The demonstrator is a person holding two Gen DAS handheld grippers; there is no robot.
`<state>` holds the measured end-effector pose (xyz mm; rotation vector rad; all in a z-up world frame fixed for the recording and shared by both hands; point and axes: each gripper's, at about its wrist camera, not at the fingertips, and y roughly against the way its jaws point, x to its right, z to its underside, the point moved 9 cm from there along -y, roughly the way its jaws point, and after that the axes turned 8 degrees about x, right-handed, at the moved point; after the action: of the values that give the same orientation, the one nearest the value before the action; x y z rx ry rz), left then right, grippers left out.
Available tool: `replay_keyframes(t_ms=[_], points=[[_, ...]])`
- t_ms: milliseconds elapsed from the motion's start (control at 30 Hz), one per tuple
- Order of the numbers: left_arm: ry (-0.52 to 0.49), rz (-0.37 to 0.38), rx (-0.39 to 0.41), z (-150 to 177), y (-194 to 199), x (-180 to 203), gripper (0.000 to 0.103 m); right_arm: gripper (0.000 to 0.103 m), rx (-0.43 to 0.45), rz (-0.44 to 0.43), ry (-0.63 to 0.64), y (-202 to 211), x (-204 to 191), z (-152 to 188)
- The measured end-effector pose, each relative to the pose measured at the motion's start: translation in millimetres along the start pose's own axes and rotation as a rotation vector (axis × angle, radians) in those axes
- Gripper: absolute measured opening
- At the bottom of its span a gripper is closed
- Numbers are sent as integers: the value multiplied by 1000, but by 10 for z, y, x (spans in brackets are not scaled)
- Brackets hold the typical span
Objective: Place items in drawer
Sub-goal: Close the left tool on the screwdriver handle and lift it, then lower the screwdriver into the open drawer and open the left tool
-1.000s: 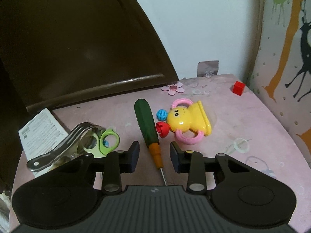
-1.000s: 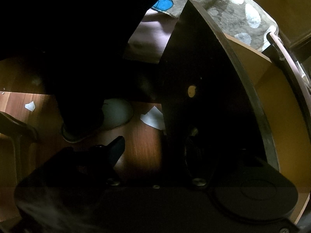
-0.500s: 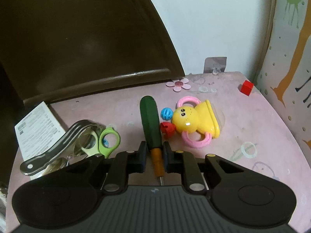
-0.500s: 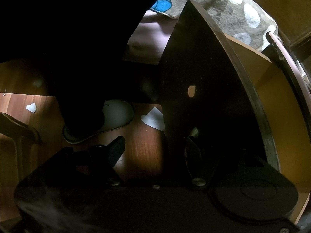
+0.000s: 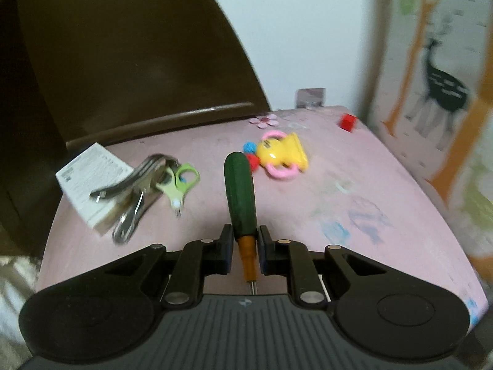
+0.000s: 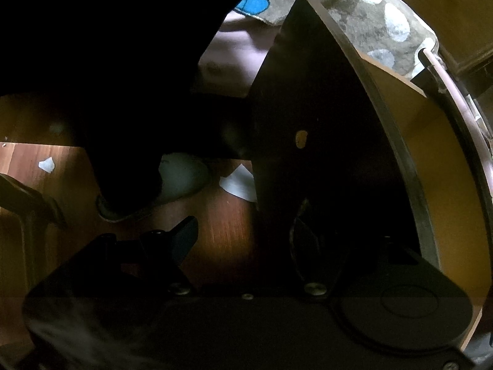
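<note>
L gripper (image 5: 243, 254) jaws pinch screwdriver (image 5: 239, 197) at orange collar, long axis straight ahead btwn jaws. R gripper (image 6: 246, 240) jaws spread, straddling drawer (image 6: 437, 166) front.

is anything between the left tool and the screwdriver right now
No. The left tool is already shut on the screwdriver, its fingers clamped at the base of the green handle, with nothing between them.
</note>
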<state>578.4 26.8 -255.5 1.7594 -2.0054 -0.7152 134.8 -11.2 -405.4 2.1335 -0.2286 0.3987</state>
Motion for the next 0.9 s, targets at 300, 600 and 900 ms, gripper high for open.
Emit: replay_keyframes(t_ms=[300,600,900], points=[[-65,99,14,522,926,270,15,68,-16,21,29,1,3,39],[-195,263,-59,1233,1708,642,15,68,-34,23,32,-47,-2,62],[-223,168,-247,1840,1191,421,15,68,-34,24,31,-42,-8,62]])
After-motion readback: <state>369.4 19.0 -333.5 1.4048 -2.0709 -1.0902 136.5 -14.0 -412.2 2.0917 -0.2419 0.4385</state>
